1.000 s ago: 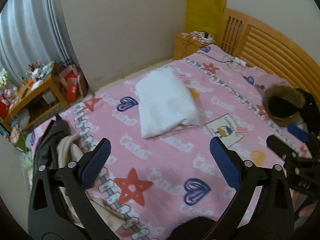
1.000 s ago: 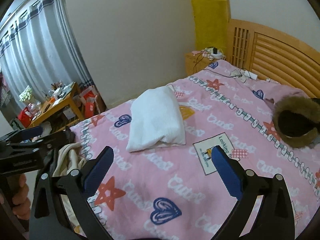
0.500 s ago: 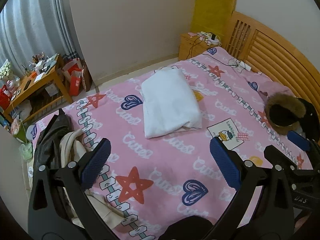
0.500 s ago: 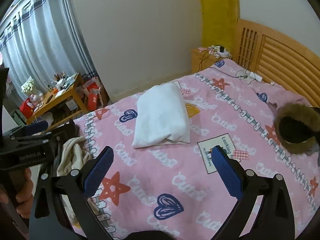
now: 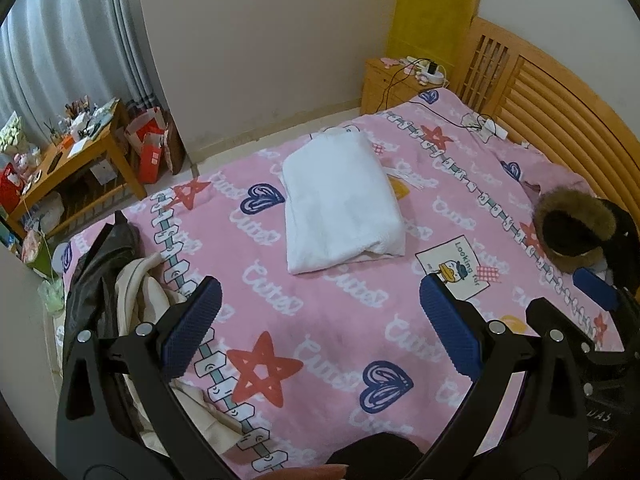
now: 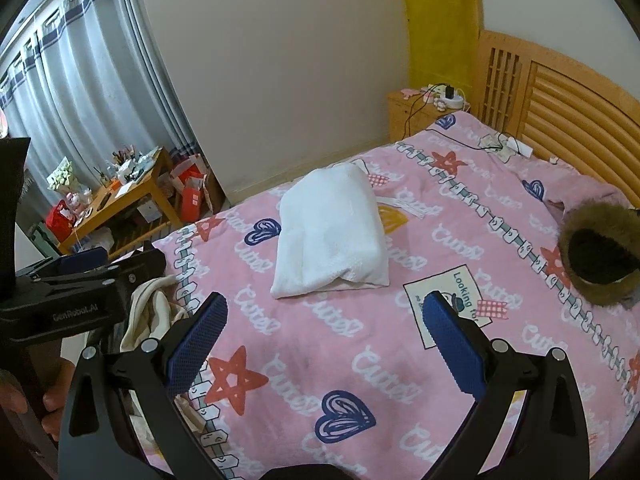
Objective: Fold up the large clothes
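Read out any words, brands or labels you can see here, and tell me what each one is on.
"Cutes": repeated white script across the pink bedspread.
"Looking for": on the duck patch printed on the bedspread; the smaller line under it is too small to read.
"GenRobot.AI": on the body of the left gripper, seen from the right wrist view.
Letters on the right gripper body are partly cut off, unreadable.
Papers on the wooden table: too small to read.

I hold my left gripper (image 5: 320,324) and right gripper (image 6: 326,334) side by side in the air, both spread wide and holding nothing.
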The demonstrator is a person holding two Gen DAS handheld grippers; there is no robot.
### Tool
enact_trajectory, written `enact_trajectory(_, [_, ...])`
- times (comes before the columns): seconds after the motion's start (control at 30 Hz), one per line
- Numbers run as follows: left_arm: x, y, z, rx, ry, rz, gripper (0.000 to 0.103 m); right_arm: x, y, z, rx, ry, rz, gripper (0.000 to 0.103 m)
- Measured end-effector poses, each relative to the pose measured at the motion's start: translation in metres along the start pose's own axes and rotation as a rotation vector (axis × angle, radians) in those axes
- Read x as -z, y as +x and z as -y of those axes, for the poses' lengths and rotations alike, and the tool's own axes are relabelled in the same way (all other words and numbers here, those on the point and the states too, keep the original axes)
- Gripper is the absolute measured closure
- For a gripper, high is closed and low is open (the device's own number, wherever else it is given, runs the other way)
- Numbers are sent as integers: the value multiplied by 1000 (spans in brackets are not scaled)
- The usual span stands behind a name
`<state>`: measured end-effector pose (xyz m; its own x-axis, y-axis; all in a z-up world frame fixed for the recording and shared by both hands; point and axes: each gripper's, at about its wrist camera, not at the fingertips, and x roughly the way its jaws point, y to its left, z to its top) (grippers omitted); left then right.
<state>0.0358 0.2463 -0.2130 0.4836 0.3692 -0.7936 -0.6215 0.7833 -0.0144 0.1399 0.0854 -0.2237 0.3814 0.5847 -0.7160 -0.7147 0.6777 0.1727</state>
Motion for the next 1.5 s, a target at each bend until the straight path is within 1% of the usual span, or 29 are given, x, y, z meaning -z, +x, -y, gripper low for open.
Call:
enact_trajectory(0.17, [2, -5, 4, -4, 20, 8, 6, 0, 0, 0, -14, 6, 4, 8])
enact_trajectory(0.4, [2, -8, 5, 4, 16, 2, 6, -1, -3, -9, -22, -20, 16, 8])
enact_trajectory(0.5, [1, -8, 5, 3, 13, -2, 6, 0, -5, -13, -13, -36, 20, 8])
enact_trajectory(0.63, [0, -7, 5, 6, 10, -5, 6, 1, -5, -12, -14, -24, 20, 8])
enact_trajectory(0.93, [8, -9, 7, -4, 10, -6, 6, 1, -6, -11, -6, -17, 21, 8])
enact_trajectory(1.17, [8, -9, 7, 2, 9, -5, 6, 2, -8, -11, -5, -15, 17, 8])
enact_trajectory(1.5, [14, -21, 9, -9, -2, 24, 6, 3, -10, -11, -6, -8, 21, 8])
